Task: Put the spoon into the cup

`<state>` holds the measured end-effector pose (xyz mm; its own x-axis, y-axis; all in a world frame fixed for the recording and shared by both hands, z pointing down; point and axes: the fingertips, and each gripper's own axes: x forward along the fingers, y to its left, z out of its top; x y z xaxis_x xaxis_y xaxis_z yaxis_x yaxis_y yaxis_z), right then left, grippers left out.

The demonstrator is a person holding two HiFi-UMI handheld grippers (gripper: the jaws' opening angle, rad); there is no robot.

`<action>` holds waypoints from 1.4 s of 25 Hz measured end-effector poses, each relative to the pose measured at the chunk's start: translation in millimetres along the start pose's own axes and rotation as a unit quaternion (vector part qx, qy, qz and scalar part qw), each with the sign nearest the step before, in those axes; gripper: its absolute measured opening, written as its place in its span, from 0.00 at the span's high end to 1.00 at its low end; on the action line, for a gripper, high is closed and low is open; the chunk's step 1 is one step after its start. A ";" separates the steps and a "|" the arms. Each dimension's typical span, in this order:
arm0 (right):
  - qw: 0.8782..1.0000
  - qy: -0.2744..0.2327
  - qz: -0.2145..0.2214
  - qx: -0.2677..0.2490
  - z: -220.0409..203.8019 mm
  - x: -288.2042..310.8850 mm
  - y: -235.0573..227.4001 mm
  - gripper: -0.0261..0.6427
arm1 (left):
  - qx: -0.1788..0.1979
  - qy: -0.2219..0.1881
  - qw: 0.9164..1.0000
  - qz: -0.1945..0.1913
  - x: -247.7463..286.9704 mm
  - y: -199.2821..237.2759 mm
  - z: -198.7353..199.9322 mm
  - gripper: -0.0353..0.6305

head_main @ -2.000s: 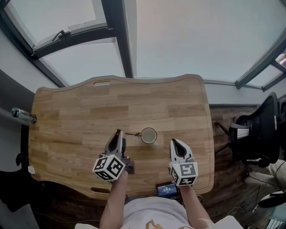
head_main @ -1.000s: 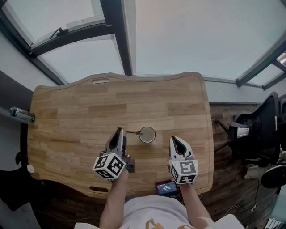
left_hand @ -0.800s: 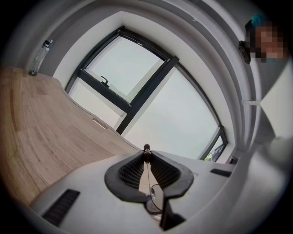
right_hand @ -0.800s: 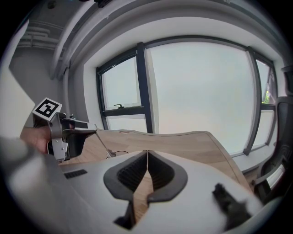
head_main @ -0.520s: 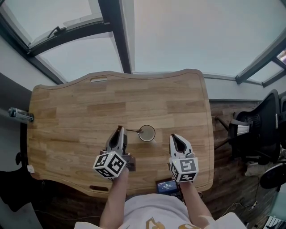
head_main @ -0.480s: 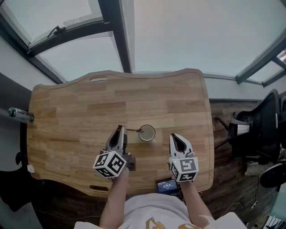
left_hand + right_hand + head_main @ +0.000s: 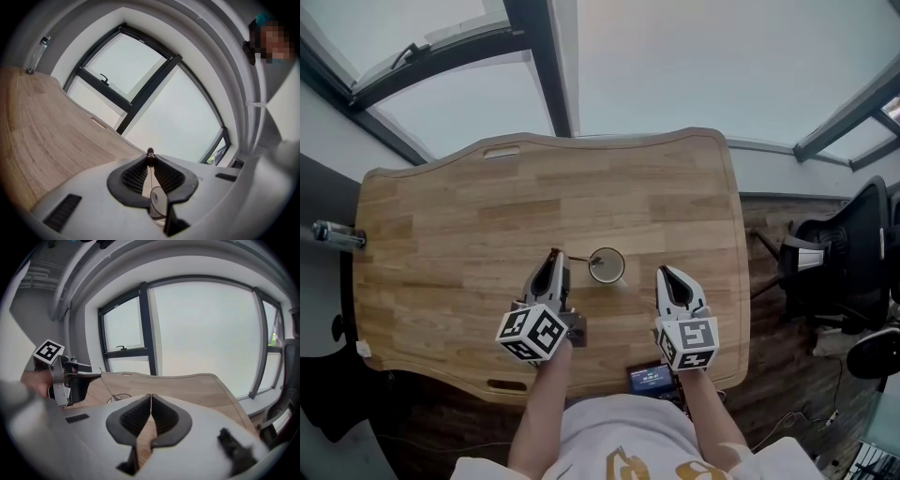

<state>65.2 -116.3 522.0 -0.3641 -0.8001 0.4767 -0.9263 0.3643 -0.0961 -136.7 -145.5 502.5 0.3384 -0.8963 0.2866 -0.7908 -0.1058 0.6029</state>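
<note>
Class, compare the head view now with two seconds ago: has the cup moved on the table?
No. The cup sits in the same spot relative to the slot at the far edge of the table; only the camera view has shifted.

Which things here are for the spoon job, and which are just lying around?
For the job: spoon, pinched in the left gripper; cup.
Just lying about: bottle, chair, small screen; the right gripper is shut on nothing.

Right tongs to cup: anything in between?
Nothing. In the head view only bare wooden table lies between the right tongs and the cup.
</note>
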 end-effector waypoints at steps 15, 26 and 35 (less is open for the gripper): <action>1.000 0.004 -0.002 0.001 0.5 9.8 -6.9 0.91 | 0.012 0.016 1.000 -0.003 12.5 1.5 -8.9 0.87; 1.000 0.009 -0.002 0.002 -1.3 17.8 -9.7 0.91 | 0.017 0.028 0.999 -0.008 19.6 1.9 -16.6 0.87; 1.000 0.013 0.001 0.005 -4.7 20.4 -10.0 0.91 | 0.028 0.037 0.999 -0.009 23.6 -0.4 -22.0 0.87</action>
<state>67.5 -134.0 536.8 -0.3643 -0.7868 0.4982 -0.9262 0.3617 -0.1061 -117.1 -157.1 525.4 0.3881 -0.8600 0.3315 -0.8108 -0.1475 0.5665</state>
